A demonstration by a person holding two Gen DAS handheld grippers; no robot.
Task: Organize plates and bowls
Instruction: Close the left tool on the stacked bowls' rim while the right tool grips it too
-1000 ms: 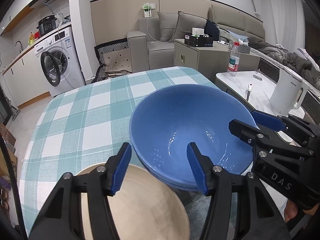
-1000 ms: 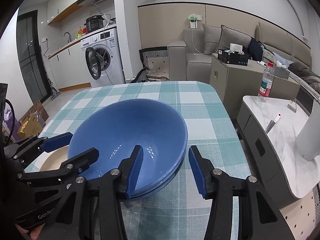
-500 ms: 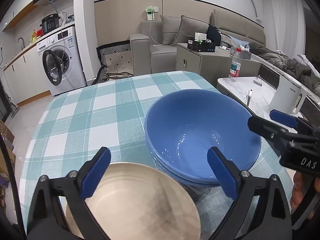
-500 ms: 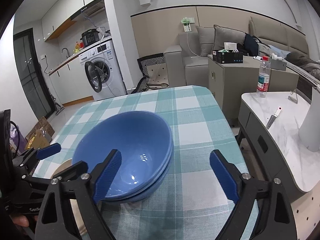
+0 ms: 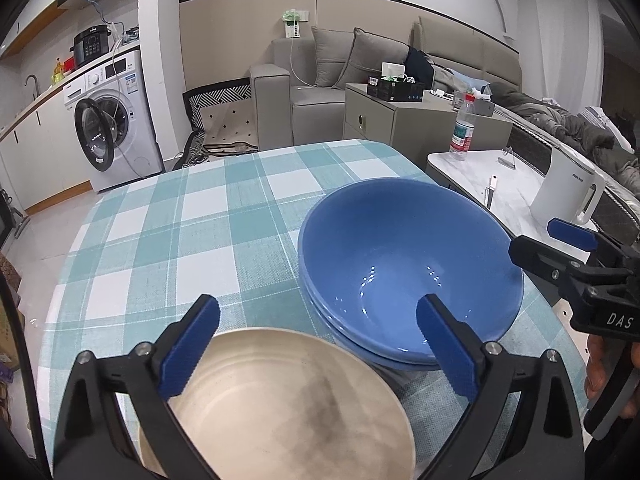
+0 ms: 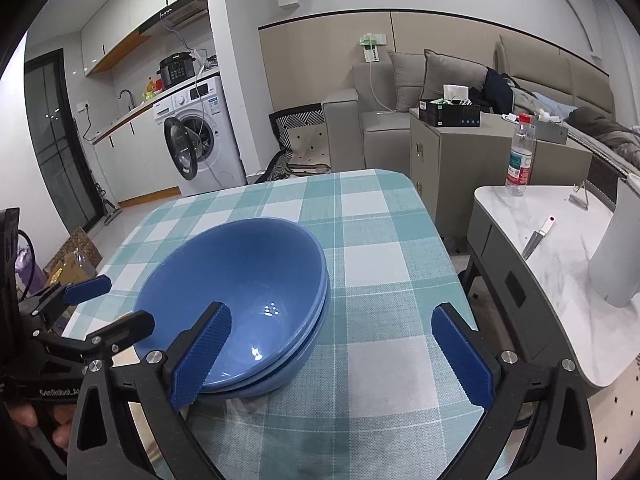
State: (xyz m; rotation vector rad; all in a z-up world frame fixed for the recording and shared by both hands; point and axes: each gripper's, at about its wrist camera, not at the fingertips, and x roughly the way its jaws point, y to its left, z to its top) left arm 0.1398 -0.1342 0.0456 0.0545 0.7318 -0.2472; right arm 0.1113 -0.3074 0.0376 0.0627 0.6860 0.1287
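Bowls (image 6: 240, 280) sit beside spread right tongs (image 6: 332, 356).

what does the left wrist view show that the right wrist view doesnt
Only the left wrist view shows the beige plate in full, under the open left gripper, and the whole white kettle. Only the right wrist view shows the dark glass door and the cardboard box on the floor. Both show the stacked blue bowls, checked tablecloth, washing machine and water bottle.

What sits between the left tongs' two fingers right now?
In the left wrist view, the beige plate lies under the open left tongs, its far rim between the fingers; stacked blue bowls sit just beyond.
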